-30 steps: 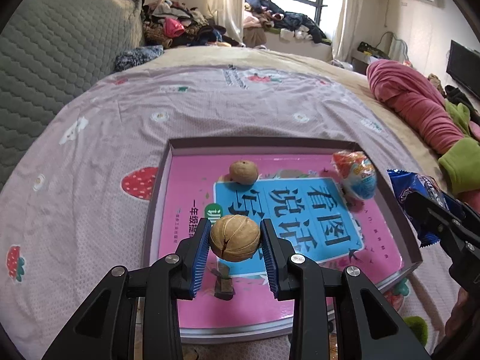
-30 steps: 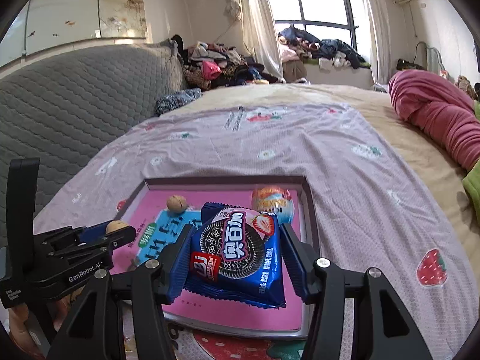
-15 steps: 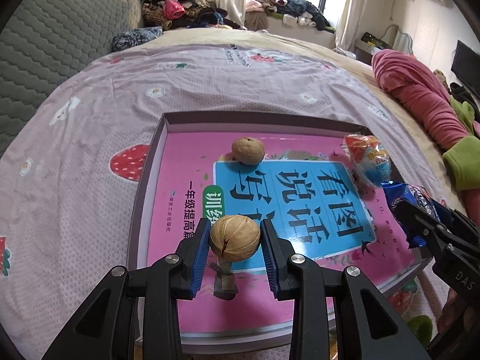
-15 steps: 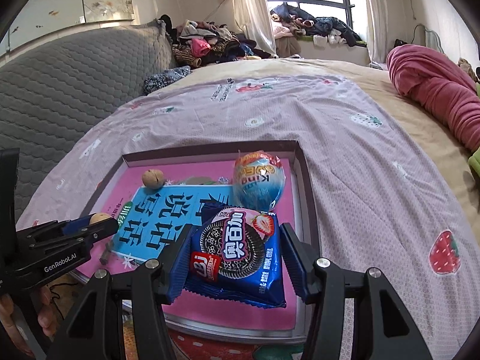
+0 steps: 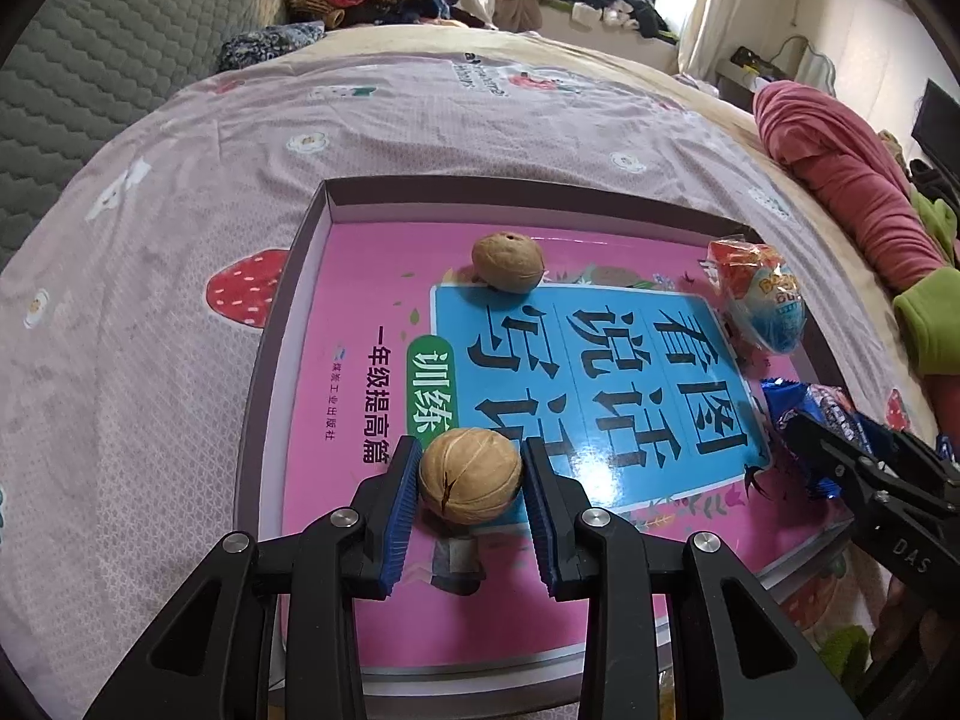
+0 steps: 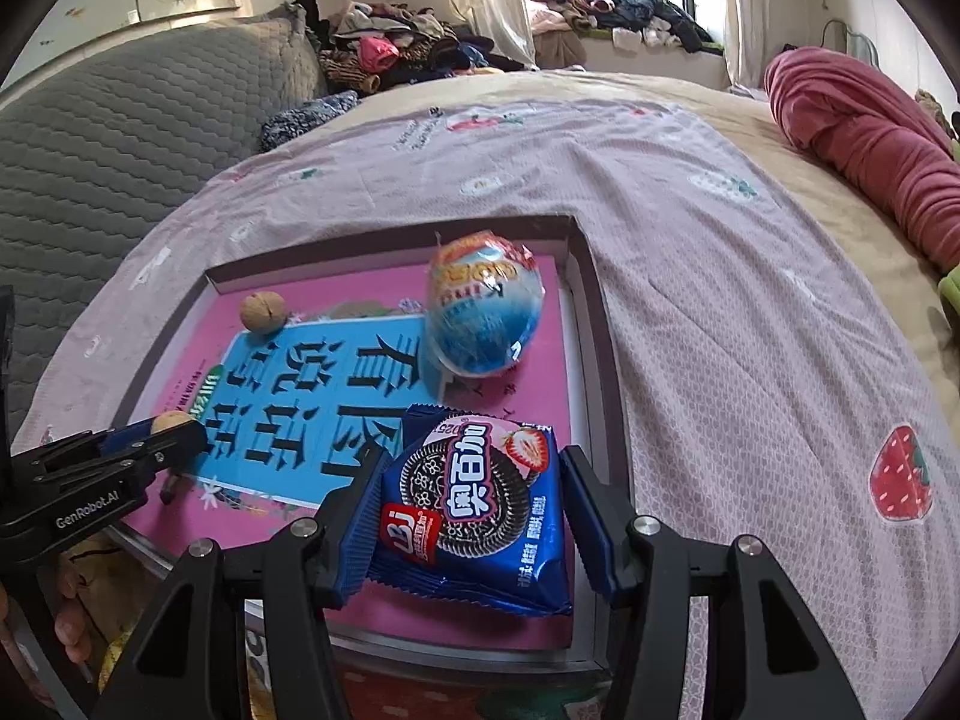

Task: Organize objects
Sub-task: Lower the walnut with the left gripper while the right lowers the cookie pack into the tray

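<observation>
My left gripper (image 5: 470, 483) is shut on a tan walnut (image 5: 470, 485), held over the near part of a shallow box (image 5: 480, 189) that has a pink and blue book (image 5: 600, 372) lying in it. A second walnut (image 5: 507, 261) rests on the book toward the far side, and a foil-wrapped egg (image 5: 759, 303) lies at the box's right. My right gripper (image 6: 471, 507) is shut on a blue cookie packet (image 6: 474, 504), hovering over the box's near right corner. The egg (image 6: 483, 306) lies just beyond the packet. The left gripper (image 6: 180, 435) shows at the left edge of the right wrist view.
The box (image 6: 591, 300) sits on a bed with a lilac strawberry-print sheet (image 5: 150, 330). A grey quilted headboard (image 6: 120, 138) rises at the left, a rolled pink blanket (image 6: 864, 144) lies at the right, and piled clothes (image 6: 396, 54) sit beyond the bed.
Both grippers have sunk toward the box and tipped further down; the box and its contents look larger. The walnut and the packet stay gripped as before.
</observation>
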